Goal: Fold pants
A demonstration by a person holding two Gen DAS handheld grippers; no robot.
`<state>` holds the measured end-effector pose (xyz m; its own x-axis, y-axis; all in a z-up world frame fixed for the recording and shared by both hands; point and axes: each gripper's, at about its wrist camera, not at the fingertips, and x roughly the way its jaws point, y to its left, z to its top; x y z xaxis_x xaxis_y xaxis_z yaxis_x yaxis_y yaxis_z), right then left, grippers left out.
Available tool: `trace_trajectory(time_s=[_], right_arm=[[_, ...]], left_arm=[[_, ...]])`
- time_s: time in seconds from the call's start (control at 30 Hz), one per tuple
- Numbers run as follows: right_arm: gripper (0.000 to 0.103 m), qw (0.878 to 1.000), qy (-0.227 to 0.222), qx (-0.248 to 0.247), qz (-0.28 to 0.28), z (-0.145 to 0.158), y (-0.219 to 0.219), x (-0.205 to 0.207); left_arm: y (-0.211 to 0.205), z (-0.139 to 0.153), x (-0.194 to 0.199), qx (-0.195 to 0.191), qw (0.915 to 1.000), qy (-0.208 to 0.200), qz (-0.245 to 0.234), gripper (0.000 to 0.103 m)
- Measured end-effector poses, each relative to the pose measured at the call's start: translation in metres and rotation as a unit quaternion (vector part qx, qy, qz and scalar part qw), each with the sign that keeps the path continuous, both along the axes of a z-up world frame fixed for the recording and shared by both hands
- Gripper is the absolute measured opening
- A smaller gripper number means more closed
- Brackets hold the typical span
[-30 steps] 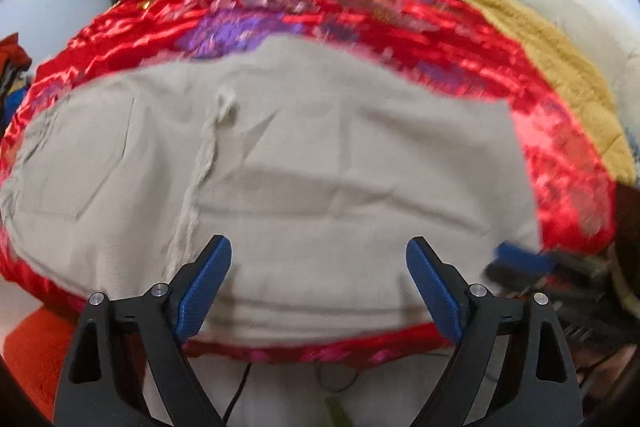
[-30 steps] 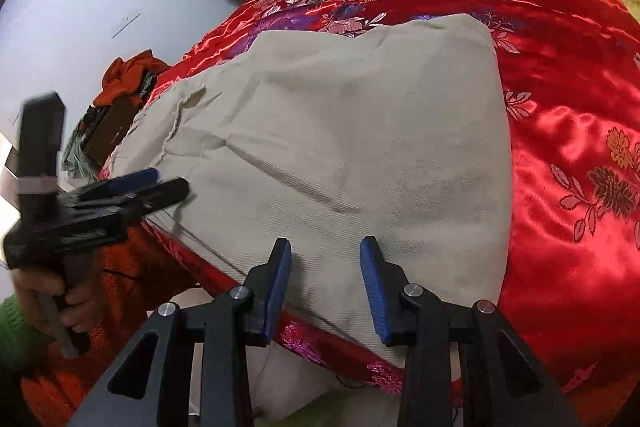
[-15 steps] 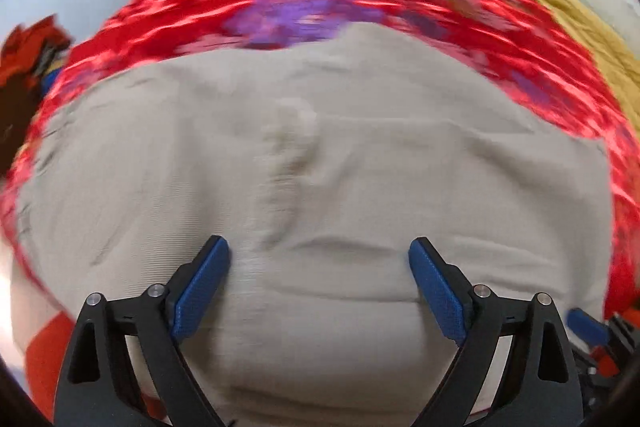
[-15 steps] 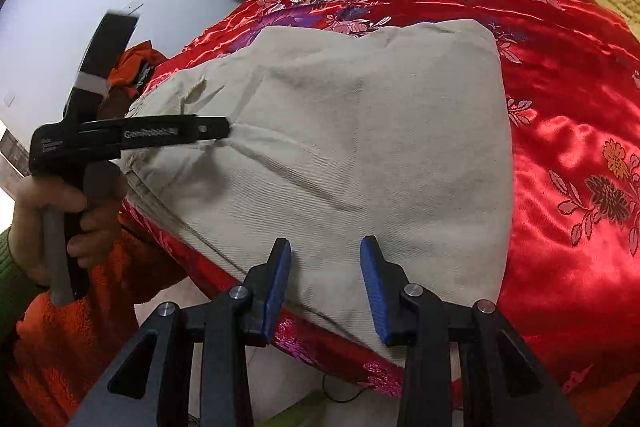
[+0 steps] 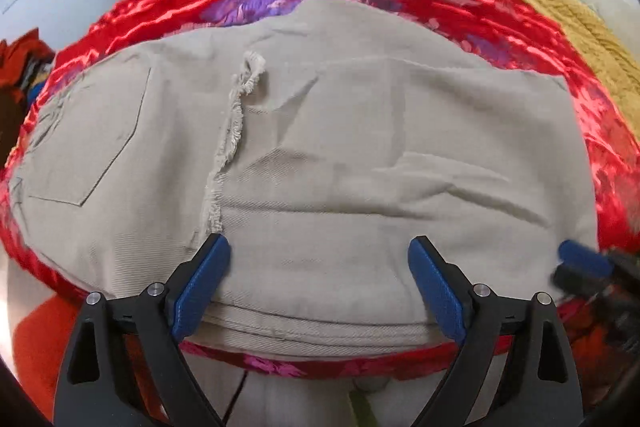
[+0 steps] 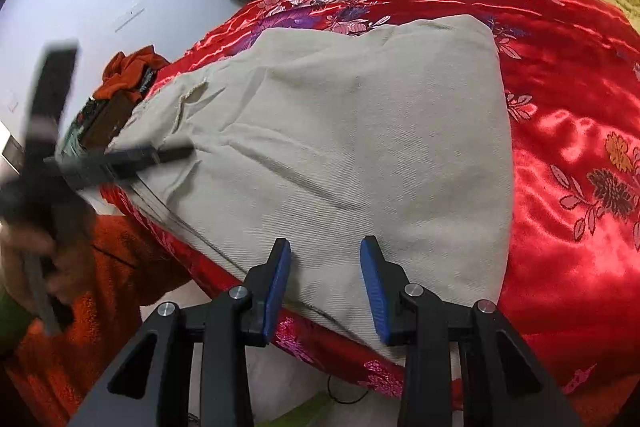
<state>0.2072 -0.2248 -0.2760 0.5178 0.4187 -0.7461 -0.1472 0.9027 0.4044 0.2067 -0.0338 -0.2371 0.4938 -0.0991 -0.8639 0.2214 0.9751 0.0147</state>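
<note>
Comparing the left wrist view across the last second, the beige pants [image 5: 340, 155] first swelled to fill nearly the whole frame and now sit a little smaller again, with the stacked near edge back in sight along the bottom; the left gripper [image 5: 318, 283] has come down toward the cloth while its blue pads stayed spread wide with nothing pinched between them. In the right wrist view that same left gripper [image 6: 120, 163] has swung from the far left edge of the frame inward, and its blurred dark fingers now reach over the left end of the pants near the frayed hem [image 6: 188, 103]. I judge this to mean the pants are already folded into several layers and the left gripper is lining up on the near edge for another fold or a smoothing pass. The pants lie flat on the red satin bedspread [image 6: 560, 147], filling the centre of both views; in the left view the layered edge runs just between and below the two wide pads, and the frayed hem climbs from the left pad toward the upper middle. The right gripper [image 6: 324, 283] hangs over the lower right part of the pants, jaws partly apart and empty, unchanged throughout.
</note>
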Motion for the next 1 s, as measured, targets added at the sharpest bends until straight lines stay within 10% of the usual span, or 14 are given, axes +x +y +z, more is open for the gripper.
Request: trace_trajectory(time_s=[0.23,0.4,0.5,0.77,1.0], right_arm=[[0.037,0.981,0.015,0.17,-0.094,0.036,-0.053,0.025],[0.037,0.986,0.062,0.113,-0.105,0.027,-0.056,0.099],[0.008,0.988,0.095,0.04,-0.114,0.001,-0.059,0.118],[0.025,0.997,-0.026,-0.035,-0.065,0.061,-0.009,0.024],[0.026,0.997,0.034,-0.047,-0.06,0.003,0.003,-0.011]], left_arm=[[0.001,-0.002,-0.001,-0.011,0.9998,-0.016,-0.006,0.095],[0.002,-0.002,-0.005,-0.015,0.9994,-0.023,-0.022,0.095],[0.002,-0.002,-0.007,-0.015,0.9991,-0.027,-0.027,0.095],[0.002,-0.002,-0.008,-0.017,0.999,-0.032,-0.026,0.096],[0.0,-0.005,-0.012,-0.007,0.9985,-0.042,-0.034,0.097]])
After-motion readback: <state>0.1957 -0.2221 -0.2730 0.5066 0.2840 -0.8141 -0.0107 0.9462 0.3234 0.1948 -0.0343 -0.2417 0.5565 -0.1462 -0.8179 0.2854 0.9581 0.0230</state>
